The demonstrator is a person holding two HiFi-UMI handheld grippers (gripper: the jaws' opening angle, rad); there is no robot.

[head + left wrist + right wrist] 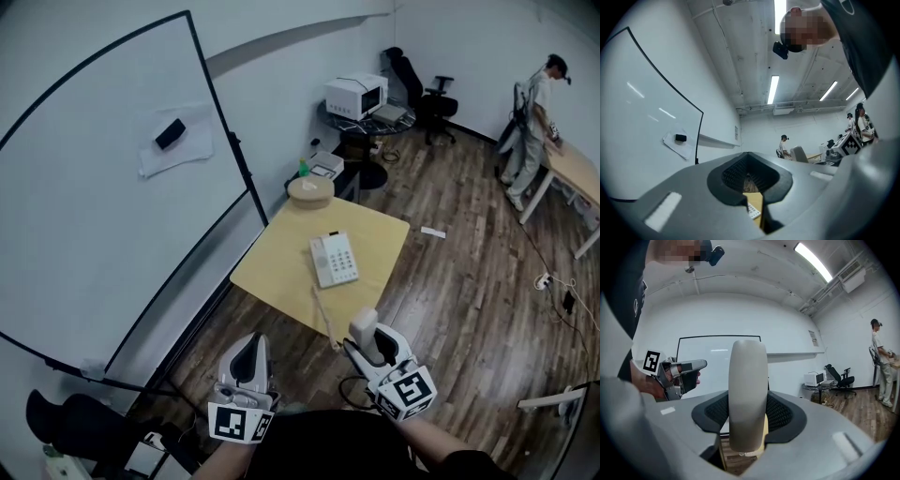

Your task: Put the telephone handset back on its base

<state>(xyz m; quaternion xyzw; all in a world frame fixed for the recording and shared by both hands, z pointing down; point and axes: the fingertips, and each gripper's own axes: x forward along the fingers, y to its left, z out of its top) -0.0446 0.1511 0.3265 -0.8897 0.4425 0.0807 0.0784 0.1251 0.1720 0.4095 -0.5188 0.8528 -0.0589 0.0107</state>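
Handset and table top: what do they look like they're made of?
Handset: probably moulded plastic, pale beige, smooth with a soft sheen along its rounded back. Table top: light wood or wood-look laminate, flat yellowish matte surface; grain is too faint to tell which.

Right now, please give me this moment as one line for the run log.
right hand-held gripper: shut on handset | left hand-held gripper: shut, empty | telephone base: on table, handset not on it

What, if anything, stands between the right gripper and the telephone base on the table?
Likely yes. The right gripper, shut on the handset, hangs off the table's near corner; the telephone base lies further in, with only bare tabletop and the thin cord between.
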